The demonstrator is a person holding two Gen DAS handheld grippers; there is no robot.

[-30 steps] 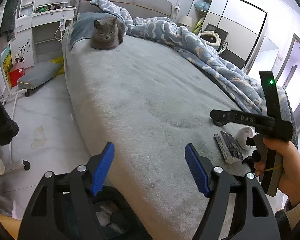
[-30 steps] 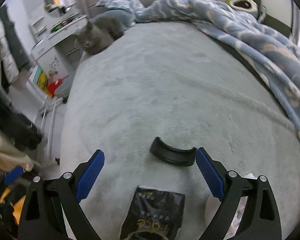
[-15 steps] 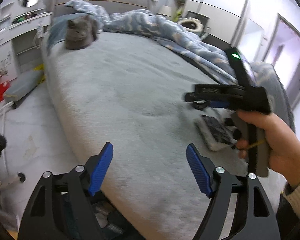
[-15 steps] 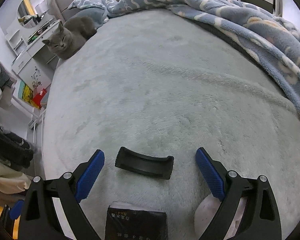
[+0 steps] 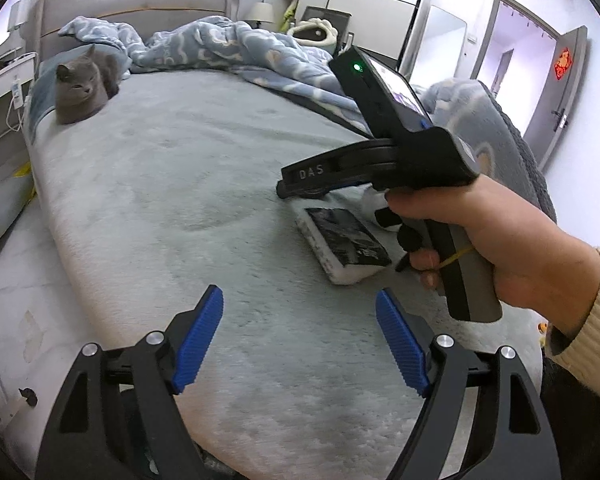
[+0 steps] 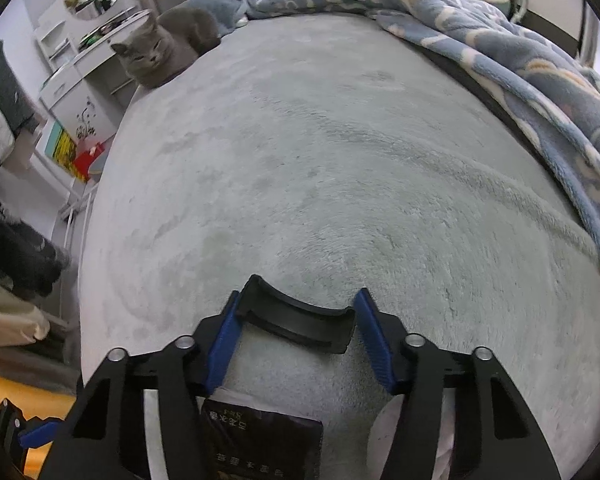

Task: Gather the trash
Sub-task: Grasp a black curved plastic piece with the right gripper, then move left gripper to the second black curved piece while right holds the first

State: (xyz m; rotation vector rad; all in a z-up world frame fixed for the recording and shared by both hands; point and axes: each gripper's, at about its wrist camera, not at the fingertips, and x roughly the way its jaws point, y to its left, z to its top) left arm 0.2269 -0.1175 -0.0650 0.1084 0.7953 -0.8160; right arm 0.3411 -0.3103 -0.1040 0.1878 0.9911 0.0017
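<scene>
The curved black plastic piece (image 6: pixel 300 322) lay on the grey bed cover (image 6: pixel 320 160), near the foot of the bed. The right gripper (image 6: pixel 296 340) was closing on it: the left blue pad already touched one end, the other stood just beside the far end. To do it well, I think both pads should press squarely on the two ends before lifting, because the piece is curved and could slip. A dark packet (image 5: pixel 346 242) and a white crumpled thing (image 5: pixel 370 204) waited close by. The left gripper (image 5: pixel 300 344) hovered over the cover, fingers wide apart and empty. A grey cat (image 5: pixel 85 86) sat well apart.
</scene>
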